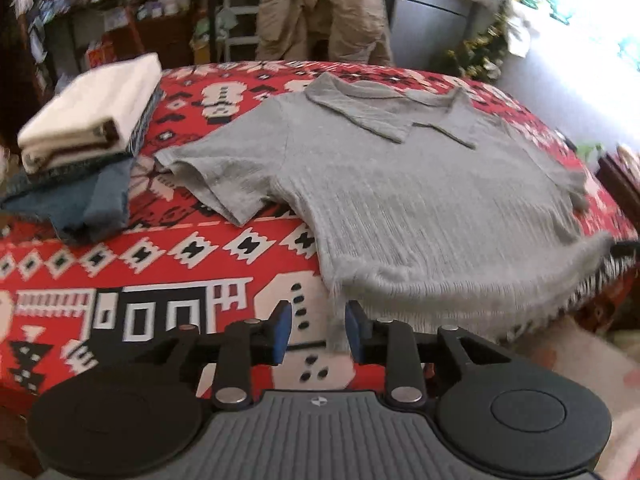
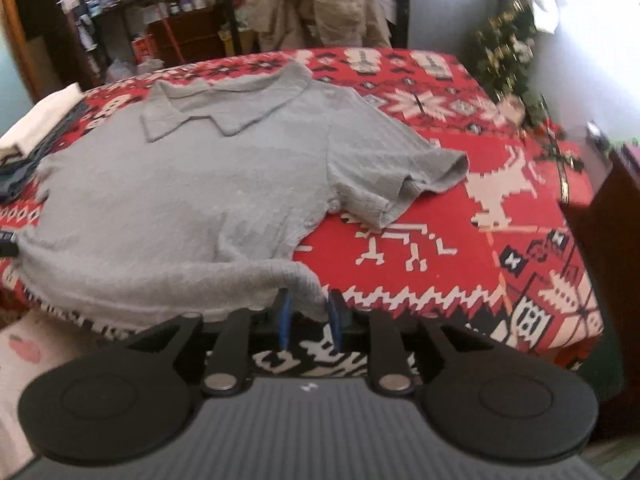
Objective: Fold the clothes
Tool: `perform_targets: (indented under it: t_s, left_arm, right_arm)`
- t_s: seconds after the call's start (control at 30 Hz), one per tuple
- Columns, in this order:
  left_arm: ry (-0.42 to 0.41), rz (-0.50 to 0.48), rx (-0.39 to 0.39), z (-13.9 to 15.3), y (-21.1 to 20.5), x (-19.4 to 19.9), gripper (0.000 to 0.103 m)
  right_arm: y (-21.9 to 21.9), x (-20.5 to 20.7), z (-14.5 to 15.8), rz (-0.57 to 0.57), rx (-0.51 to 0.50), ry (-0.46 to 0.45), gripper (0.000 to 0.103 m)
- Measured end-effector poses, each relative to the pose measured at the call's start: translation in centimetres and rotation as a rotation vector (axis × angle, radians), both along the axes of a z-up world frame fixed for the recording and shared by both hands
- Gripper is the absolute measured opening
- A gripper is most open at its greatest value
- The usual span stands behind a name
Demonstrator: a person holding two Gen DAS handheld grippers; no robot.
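While the grey polo shirt lies spread face-up over the red patterned blanket, collar toward twelve o'clock and fringed hem toward six, the left wrist view shows the left gripper low in frame with its blue pads parted. The shirt's near hem corner hangs into the gap beside the pad on the three o'clock side; the other pad clearly stands off the cloth, so nothing is pinched. At about ten o'clock sits a folded stack: a white towel with brown stripes on top of blue denim. A tan jacket hangs on a chair at twelve o'clock beyond the table. From the right wrist view, the same shirt fills the nine-to-twelve side, one short sleeve reaching toward three o'clock. The right gripper sits at six o'clock, its pads a little apart, and the opposite hem corner droops down between them; I cannot tell whether they press it. The blanket lies bare toward three o'clock, and the white towel's edge peeks in at ten.
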State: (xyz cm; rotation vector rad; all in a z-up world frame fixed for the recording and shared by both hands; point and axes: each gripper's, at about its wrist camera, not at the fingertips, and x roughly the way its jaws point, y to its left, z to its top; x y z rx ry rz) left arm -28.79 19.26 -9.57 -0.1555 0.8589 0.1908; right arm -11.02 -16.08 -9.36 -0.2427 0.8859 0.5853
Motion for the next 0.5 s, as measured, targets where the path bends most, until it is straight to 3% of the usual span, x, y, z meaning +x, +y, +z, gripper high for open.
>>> perform_targets:
  t_s: [0.1,0.23,0.37,0.5]
  left_arm:
    - [-0.04,-0.141,-0.002,1.0,-1.2,-1.1,0.025]
    - [-0.066,-0.323,0.014,1.3,-3.6,-0.7,0.026]
    - [-0.092,-0.534,0.077,0.3,-7.3,1.1,0.026]
    - [-0.097,-0.657,0.114,-0.8,-9.3,2.9,0.026]
  right_arm:
    - [0.1,-1.5,0.7,0.076,-0.045,-0.036,0.024]
    - [1.0,-3.3,1.7,0.197,-0.034,-0.043,0.024]
    - [4.1,-5.5,1.3,0.396,-0.052,-0.088,0.024]
    - [7.4,-7.0,0.2,0.584,-0.093,-0.132,0.025]
